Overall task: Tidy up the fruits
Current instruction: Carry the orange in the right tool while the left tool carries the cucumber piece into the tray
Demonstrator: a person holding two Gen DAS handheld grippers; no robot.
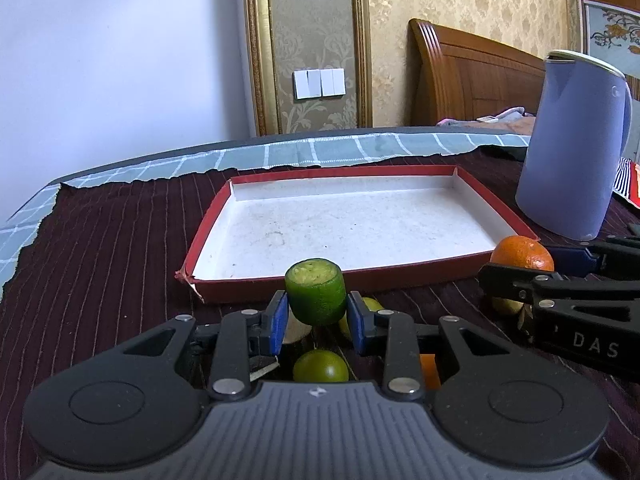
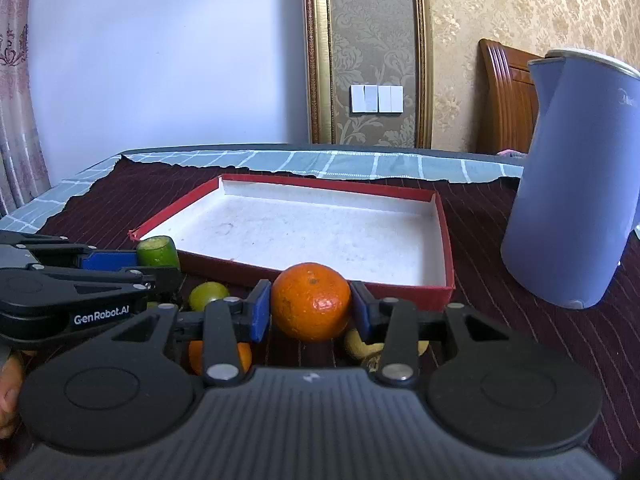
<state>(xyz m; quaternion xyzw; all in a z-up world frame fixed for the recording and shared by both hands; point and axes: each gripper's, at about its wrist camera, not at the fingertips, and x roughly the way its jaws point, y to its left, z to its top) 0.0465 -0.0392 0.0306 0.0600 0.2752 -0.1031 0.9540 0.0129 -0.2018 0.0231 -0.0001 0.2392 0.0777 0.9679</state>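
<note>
Fruits, two in hand: a green citrus with its top cut flat (image 1: pixel 315 297), clamped between the blue pads (image 1: pixel 277 320) of my left gripper (image 1: pixel 317 322), and an orange mandarin (image 2: pixel 311 301), clamped between the pads of my right gripper (image 2: pixel 310 314); both appear lifted clear of the cloth, though contact underneath is hidden. Directly ahead of both tools: red-rimmed tray (image 1: pixel 404 272), white floor bare, its near wall just beyond each fruit. Below and behind my fingers, not yet gathered: a small round green fruit (image 1: pixel 320 366), a yellow-green one (image 2: pixel 209 295), a second orange piece (image 2: pixel 219 356), and a yellowish fruit (image 2: pixel 362 345) under the right tool. Ahead and to my right: blue jug (image 2: pixel 572 184), standing near the tray's right wall. Handling note, my judgement: raise each fruit above the wall before carrying forward, set them well apart on the floor, part the pads only at rest since the mandarin would roll, and keep the right tool off the jug.
</note>
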